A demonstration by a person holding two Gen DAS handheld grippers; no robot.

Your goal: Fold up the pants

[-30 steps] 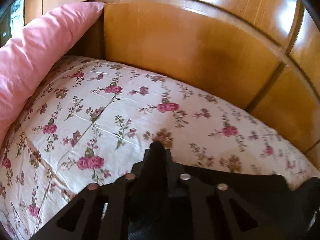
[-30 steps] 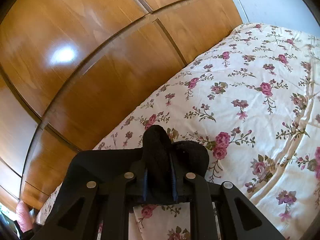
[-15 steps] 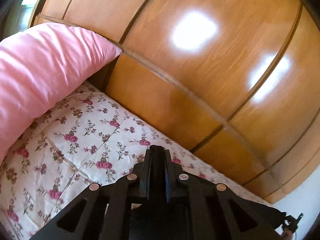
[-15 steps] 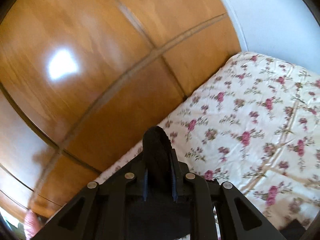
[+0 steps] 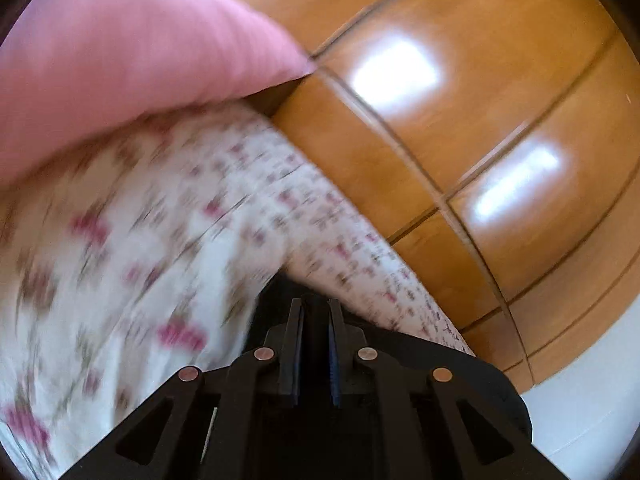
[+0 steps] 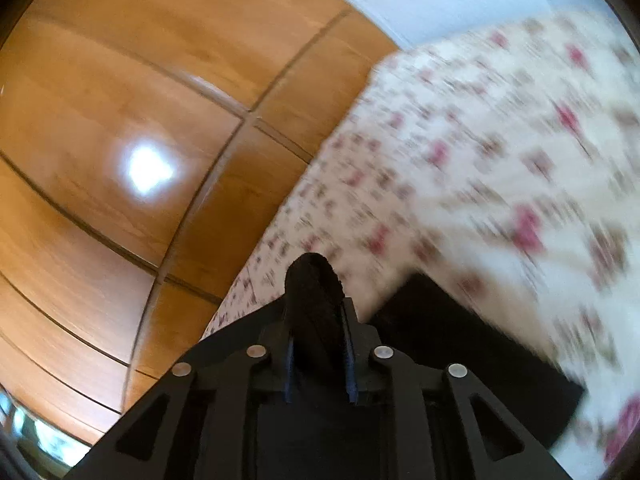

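Floral bed (image 5: 168, 248); pink pillow (image 5: 120, 60); black pants (image 6: 460, 344)

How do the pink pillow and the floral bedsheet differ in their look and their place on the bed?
The plain pink pillow has one even colour, while the white floral bedsheet carries small pink flowers. The pillow is plump and stands up against the wooden headboard; the bedsheet lies spread over the bed below it. The pillow shows in the left wrist view only; the bedsheet shows in both views. Both are soft cloth.

The pants (image 6: 472, 352) lie on the bed (image 6: 500, 152). Wooden panelling (image 5: 460, 120) stands behind the bed; the pillow (image 5: 120, 60) rests at far left.
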